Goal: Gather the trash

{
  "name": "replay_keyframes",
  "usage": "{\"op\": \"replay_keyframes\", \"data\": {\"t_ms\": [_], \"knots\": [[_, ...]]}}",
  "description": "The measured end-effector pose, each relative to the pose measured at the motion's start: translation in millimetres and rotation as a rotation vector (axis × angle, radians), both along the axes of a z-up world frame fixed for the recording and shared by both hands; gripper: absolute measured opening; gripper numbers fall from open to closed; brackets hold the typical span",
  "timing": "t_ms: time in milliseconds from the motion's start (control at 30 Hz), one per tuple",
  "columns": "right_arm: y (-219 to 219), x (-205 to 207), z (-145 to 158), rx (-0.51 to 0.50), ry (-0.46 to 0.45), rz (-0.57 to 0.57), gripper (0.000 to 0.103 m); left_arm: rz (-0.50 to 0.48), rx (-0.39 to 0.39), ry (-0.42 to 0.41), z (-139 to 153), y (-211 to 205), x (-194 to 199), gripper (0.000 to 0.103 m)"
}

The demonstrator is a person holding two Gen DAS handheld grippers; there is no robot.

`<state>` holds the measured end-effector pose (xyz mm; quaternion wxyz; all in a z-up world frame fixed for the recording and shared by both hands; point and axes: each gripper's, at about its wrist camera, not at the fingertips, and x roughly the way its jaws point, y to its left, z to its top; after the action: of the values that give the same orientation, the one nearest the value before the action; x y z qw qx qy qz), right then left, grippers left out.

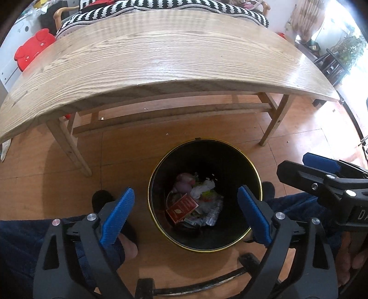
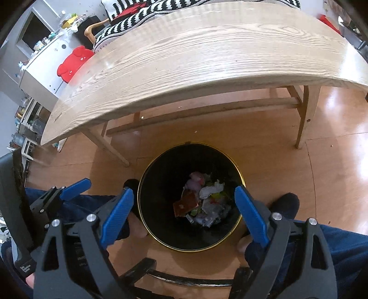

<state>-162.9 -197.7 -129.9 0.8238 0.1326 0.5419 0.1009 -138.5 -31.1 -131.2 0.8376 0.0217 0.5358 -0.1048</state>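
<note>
We hold left gripper [image 1: 186, 216] & right gripper [image 2: 184, 211] wide open, empty, above round black gold-rimmed bin [image 1: 230, 243] w/ trash [image 1: 195, 202].

Blue pads on the black left gripper [image 1: 185, 214] and right gripper [image 2: 184, 212], a black bin [image 1: 161, 184] with a gold rim (red packet [image 1: 181, 208] and white tissue [image 1: 202, 189] inside), pale wood-grain table [image 1: 161, 57], orange-brown floor [image 1: 128, 149], far zigzag black-and-white cushion [image 1: 174, 9].
</note>
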Motion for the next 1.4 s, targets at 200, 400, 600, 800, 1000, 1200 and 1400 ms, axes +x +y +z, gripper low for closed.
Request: {"op": "replay_keyframes", "data": {"t_ms": [200, 400, 600, 800, 1000, 1200, 1400], "knots": [[-0.7, 1.1, 0.1, -0.004, -0.001, 0.0, 0.087, 0.001, 0.004, 0.002, -0.8, -0.2, -0.6, 0.089], [-3.4, 2.2, 5.9, -0.014, -0.022, -0.012, 0.087, 0.003, 0.001, 0.001, 0.8, 2.8, 1.1, 0.089], [-15.7, 6.3, 47.8, -0.11, -0.191, -0.06, 0.088, 0.035, -0.012, -0.113, 40.9, 20.5, 12.3, 0.092], [-34.8, 23.9, 90.2, -0.151, -0.319, -0.104, 0.096, 0.055, 0.05, -0.302, 98.6, 44.0, 33.1, 0.096], [-47.0, 55.4, 128.7, -0.179, -0.379, -0.127, 0.096, 0.058, 0.1, -0.395, 134.1, 62.5, 65.4, 0.096], [-54.4, 76.7, 145.6, -0.229, -0.461, -0.142, 0.096, 0.119, 0.113, -0.452, 138.7, 83.9, 92.3, 0.096], [-55.4, 60.3, 113.5, -0.198, -0.418, -0.167, 0.096, 0.229, -0.023, -0.37, 116.7, 104.6, 77.3, 0.096]]}}
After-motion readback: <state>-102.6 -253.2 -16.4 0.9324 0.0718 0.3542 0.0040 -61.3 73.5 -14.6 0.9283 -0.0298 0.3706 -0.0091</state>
